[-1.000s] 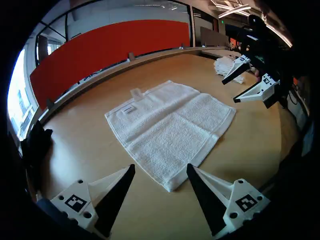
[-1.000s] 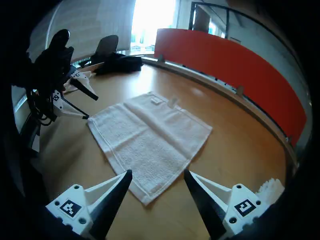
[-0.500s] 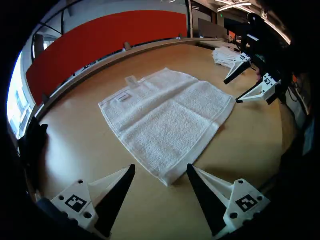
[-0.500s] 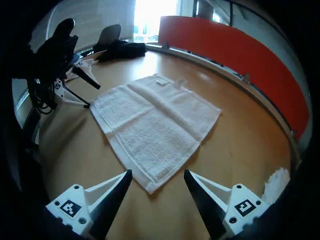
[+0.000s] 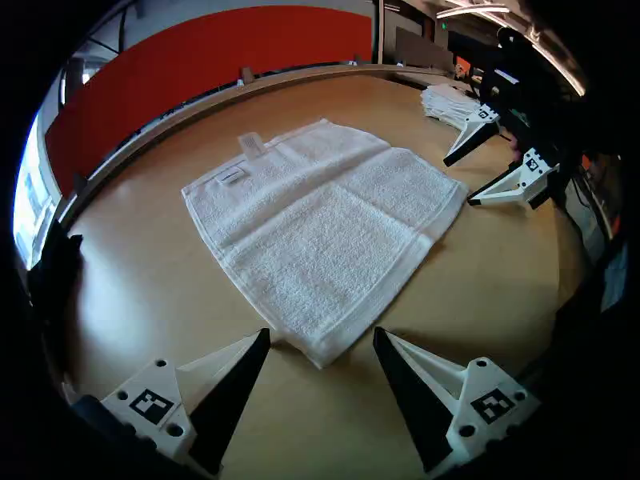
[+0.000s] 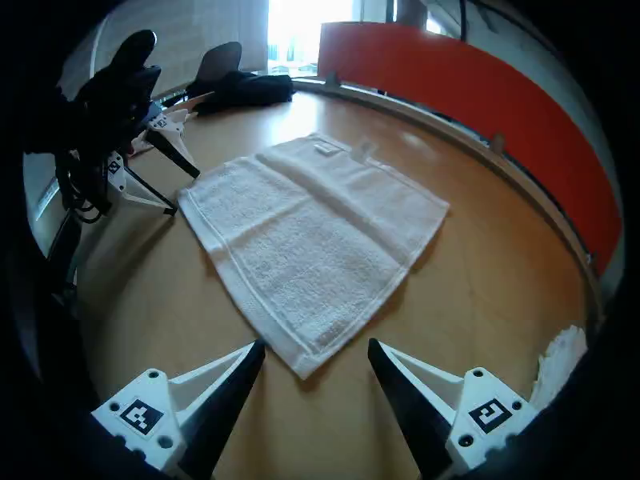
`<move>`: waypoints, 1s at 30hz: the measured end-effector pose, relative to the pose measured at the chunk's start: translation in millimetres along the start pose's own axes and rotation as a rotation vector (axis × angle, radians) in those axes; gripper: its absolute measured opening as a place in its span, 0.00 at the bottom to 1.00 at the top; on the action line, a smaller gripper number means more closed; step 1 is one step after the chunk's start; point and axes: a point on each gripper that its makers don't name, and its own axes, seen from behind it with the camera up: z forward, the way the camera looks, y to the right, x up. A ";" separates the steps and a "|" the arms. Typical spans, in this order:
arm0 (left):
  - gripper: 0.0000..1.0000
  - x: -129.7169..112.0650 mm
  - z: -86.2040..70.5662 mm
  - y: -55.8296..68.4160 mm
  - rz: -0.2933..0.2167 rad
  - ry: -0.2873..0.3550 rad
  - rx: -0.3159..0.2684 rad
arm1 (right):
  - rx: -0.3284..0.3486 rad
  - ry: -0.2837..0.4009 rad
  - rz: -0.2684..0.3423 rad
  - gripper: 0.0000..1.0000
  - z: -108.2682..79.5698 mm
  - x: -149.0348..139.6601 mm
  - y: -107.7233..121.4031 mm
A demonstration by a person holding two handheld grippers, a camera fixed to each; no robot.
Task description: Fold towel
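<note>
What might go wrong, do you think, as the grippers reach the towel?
The open left gripper and right gripper each face a corner of the flat white terry towel. A finger could shove a corner across the smooth wooden table and bunch it. Uneven lifts may skew the fold.

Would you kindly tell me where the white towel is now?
In both views the white towel lies flat on the wooden table before the red partition, one corner at the left gripper, the adjacent corner at the right gripper.
</note>
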 end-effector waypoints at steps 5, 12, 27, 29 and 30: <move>0.96 -0.4 0.4 0.2 -0.010 -0.004 -0.007 | 0.004 -0.004 -0.002 1.00 2.2 -1.2 0.7; 0.95 -1.2 0.6 0.9 -0.013 -0.006 -0.013 | 0.017 -0.006 -0.001 1.00 4.9 -1.6 -0.1; 0.94 -1.5 0.3 0.6 -0.018 -0.019 -0.015 | 0.047 -0.014 0.016 0.83 7.3 -4.5 -5.3; 0.92 -1.5 0.4 0.0 -0.020 -0.021 -0.014 | 0.047 -0.014 0.019 0.81 7.2 -4.4 -5.0; 0.92 -1.5 0.4 -0.2 -0.022 -0.022 -0.013 | 0.047 -0.014 0.020 0.80 7.1 -4.4 -4.8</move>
